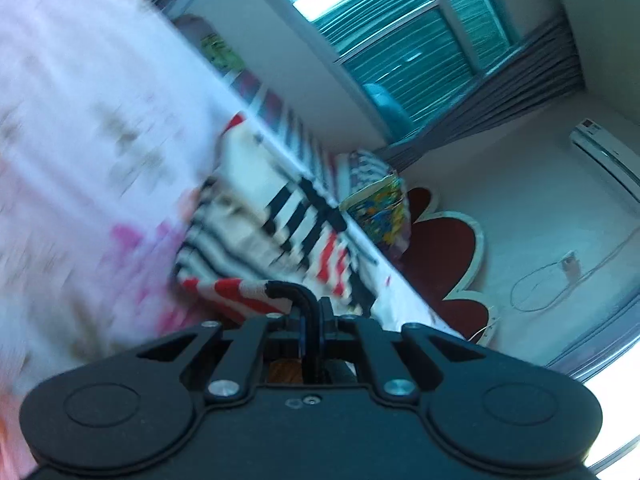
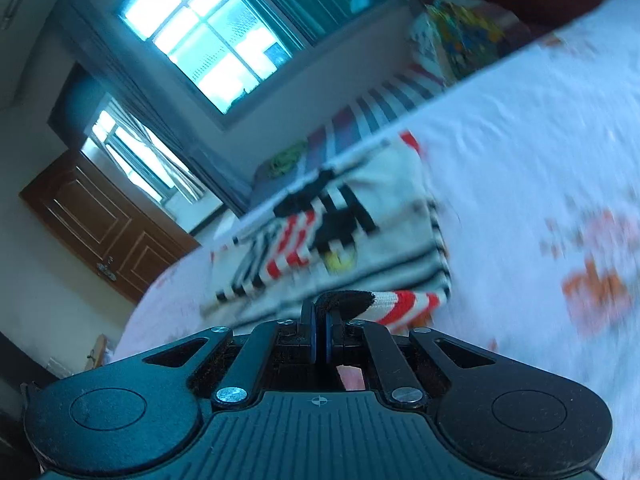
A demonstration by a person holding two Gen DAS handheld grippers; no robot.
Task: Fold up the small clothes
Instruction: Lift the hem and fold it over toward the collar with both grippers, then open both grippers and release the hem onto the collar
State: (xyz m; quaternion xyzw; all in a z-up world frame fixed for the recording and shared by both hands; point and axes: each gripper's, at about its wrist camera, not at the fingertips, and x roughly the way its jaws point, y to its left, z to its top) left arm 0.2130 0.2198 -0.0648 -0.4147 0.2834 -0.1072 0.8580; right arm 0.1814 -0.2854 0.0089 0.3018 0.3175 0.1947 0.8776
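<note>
A small cream knit garment (image 1: 240,232) with black and red stripes lies on the bed, blurred by motion. It also shows in the right wrist view (image 2: 360,240). My left gripper (image 1: 314,304) is shut on the garment's black-edged, red-striped hem (image 1: 240,292), which comes off to the left of the jaws. My right gripper (image 2: 320,312) is shut on another black-edged, red-striped part of the hem (image 2: 400,304), which runs off to the right. Both views are tilted.
The bed has a white sheet with pink and orange prints (image 1: 80,140) (image 2: 540,140). A striped blanket (image 1: 296,128) and a colourful pillow (image 1: 380,208) lie at the far edge. A red headboard (image 1: 444,248), a window (image 2: 208,40) and a wooden door (image 2: 100,224) stand beyond.
</note>
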